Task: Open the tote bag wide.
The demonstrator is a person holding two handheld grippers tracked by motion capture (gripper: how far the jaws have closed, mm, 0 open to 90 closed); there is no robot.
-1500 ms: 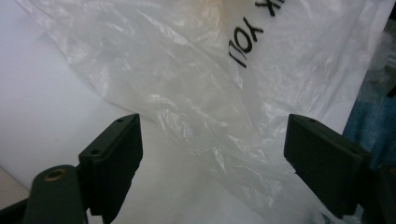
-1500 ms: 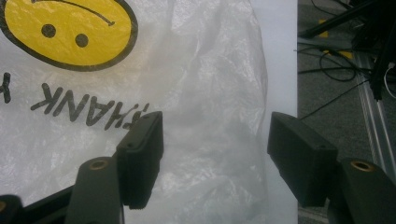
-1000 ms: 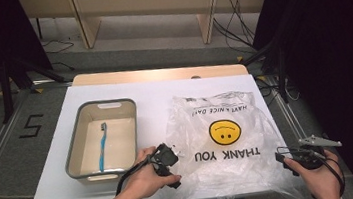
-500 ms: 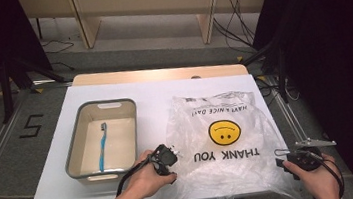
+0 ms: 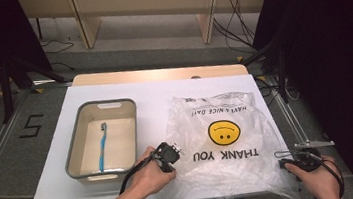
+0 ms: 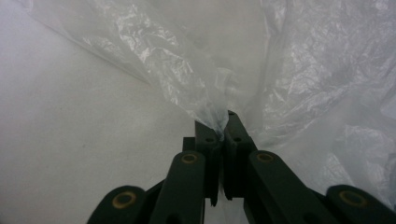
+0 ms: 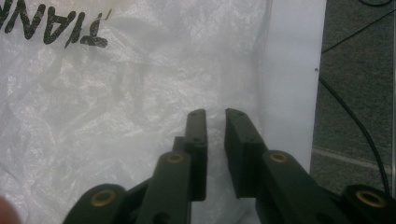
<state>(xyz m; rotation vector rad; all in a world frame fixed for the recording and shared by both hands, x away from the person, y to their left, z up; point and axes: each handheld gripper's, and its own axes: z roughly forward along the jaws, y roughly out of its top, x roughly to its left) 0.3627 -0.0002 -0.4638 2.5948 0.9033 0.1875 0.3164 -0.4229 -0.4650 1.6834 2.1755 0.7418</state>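
Note:
A clear plastic bag (image 5: 224,139) with a yellow smiley face and "THANK YOU" print lies flat on the white table. My left gripper (image 5: 172,163) is at the bag's near left edge. In the left gripper view its jaws (image 6: 223,122) have just been closing and are shut on a bunched fold of the bag (image 6: 177,70). My right gripper (image 5: 284,158) is at the bag's near right corner. Its jaws (image 7: 215,116) have just been closing and stand a narrow gap apart over the bag (image 7: 116,107); I see no film pinched between them.
A grey tray (image 5: 73,156) stands left of the bag with a blue toothbrush (image 5: 103,145) lying in it. The table's right edge (image 7: 299,93) runs close beside my right gripper, with floor and a cable beyond. Wooden furniture legs stand behind the table.
Both hands keep nearly the same places at the bag's near corners. The tray, toothbrush and bag lie as before.

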